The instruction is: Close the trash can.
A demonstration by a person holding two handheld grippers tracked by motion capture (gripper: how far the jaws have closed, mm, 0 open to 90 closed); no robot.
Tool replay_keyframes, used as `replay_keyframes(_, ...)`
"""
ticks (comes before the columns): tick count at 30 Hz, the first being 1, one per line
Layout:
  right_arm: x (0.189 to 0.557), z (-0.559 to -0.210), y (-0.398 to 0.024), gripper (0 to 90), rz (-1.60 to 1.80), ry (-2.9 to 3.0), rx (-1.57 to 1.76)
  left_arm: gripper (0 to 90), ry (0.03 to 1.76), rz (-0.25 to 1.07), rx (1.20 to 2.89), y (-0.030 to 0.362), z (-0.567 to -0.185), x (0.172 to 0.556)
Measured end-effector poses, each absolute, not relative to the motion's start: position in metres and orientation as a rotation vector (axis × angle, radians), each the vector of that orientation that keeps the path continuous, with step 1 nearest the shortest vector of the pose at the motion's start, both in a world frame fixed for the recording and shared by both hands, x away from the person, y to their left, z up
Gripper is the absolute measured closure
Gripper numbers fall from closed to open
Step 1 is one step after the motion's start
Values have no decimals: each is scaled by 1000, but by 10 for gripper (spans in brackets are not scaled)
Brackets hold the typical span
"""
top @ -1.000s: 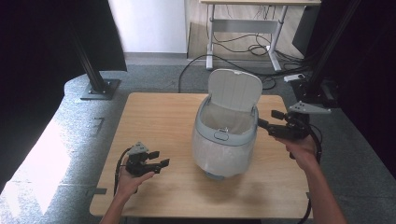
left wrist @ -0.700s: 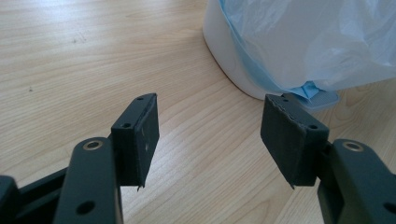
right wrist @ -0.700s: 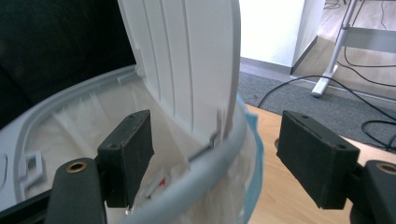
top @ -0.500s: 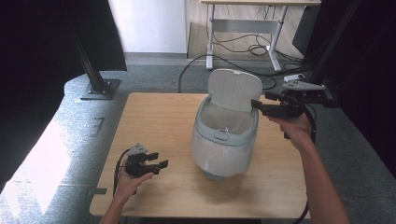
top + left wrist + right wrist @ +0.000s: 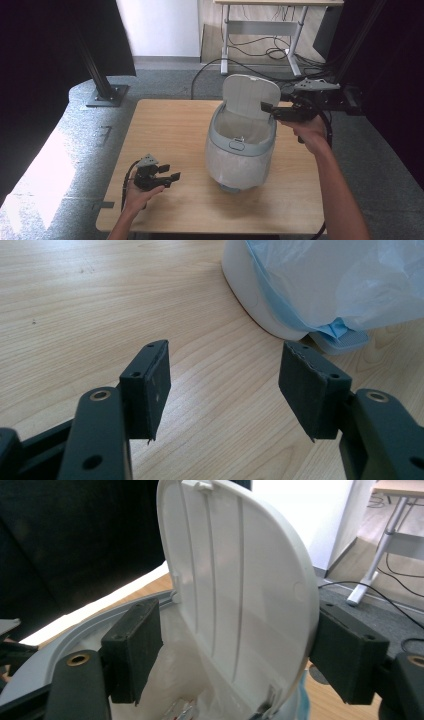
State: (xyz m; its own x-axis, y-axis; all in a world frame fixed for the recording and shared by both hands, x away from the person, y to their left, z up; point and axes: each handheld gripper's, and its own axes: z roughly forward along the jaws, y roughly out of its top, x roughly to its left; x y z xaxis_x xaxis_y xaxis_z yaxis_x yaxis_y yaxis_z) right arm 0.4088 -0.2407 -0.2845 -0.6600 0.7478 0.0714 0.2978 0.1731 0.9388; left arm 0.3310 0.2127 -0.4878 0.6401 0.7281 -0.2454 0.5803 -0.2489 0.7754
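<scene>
A white pedal bin (image 5: 240,150) lined with a pale blue bag (image 5: 340,280) stands right of centre on the wooden table (image 5: 165,125). Its lid (image 5: 250,95) stands upright and open. My right gripper (image 5: 270,111) hovers at the lid's right edge. In the right gripper view the lid (image 5: 240,580) sits between the wide jaws of this gripper (image 5: 235,650); the left pad is clear of it, and the bag (image 5: 170,680) shows below. My left gripper (image 5: 170,172) rests low over the table at the front left. Open and empty, that gripper (image 5: 225,375) points at the bin's base (image 5: 260,295).
A black stand foot (image 5: 105,95) sits on the floor beyond the table's back left corner. A desk frame with cables (image 5: 260,30) stands behind. Dark curtains hang at both sides. Bare wood lies left of the bin.
My right gripper has risen and moved left, from beside the bin's right flank to the edge of the upright lid. The left gripper has stayed put.
</scene>
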Motion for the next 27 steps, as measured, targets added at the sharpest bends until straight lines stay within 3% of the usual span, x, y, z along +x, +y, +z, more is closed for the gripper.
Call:
replay_keyframes(12, 370, -306, -230, 222, 1513, 2203, 830, 377, 1019, 195, 1950, 208, -488, 330)
replay_keyframes(15, 367, -312, -225, 189, 1521, 2209, 818, 376, 1020, 193, 1952, 207, -489, 329)
replay_keyframes(27, 370, -326, -195, 214, 1401, 2227, 853, 376, 1031, 192, 1943, 211, -489, 329)
